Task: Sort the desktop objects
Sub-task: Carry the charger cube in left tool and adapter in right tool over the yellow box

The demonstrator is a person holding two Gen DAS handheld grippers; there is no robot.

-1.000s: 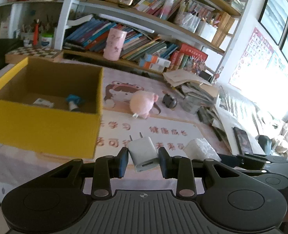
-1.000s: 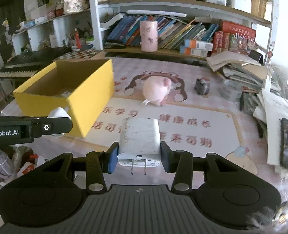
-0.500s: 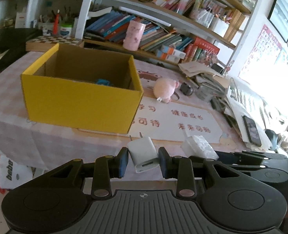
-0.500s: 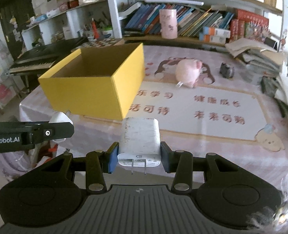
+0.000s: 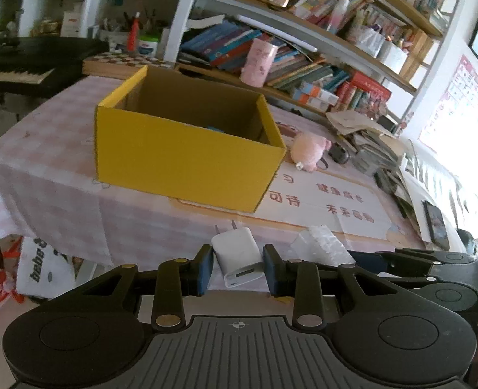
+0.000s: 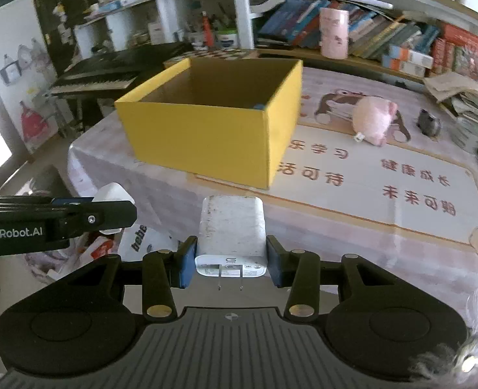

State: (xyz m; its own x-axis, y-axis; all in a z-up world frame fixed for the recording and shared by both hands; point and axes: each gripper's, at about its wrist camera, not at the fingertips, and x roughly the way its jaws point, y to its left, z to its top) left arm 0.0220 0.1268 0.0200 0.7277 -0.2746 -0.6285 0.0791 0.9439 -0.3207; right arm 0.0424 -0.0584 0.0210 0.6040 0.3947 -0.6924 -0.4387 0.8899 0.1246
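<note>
My left gripper [image 5: 237,267] is shut on a small white charger [image 5: 240,256], its prongs pointing forward. My right gripper [image 6: 229,264] is shut on a larger, scuffed white charger [image 6: 231,230], prongs pointing back at the camera. Both are held off the near edge of the table, short of the open yellow box [image 5: 187,149] [image 6: 216,129]. Something blue shows just over the box's rim inside. In the right wrist view the left gripper comes in from the left with its small charger [image 6: 110,194]. The left wrist view shows the right gripper's charger [image 5: 320,246] at the right.
A pink plush toy [image 6: 373,120] and a small dark figure [image 6: 428,123] lie beyond the box on a printed mat [image 6: 384,191]. Stacked books and papers crowd the table's right side. Shelves stand behind, a keyboard [image 6: 93,81] to the left, bags on the floor [image 5: 41,269].
Both grippers have drawn back from the table with their chargers still held. The yellow box and the table now sit farther away, and the table's near edge and the floor have come into view.
</note>
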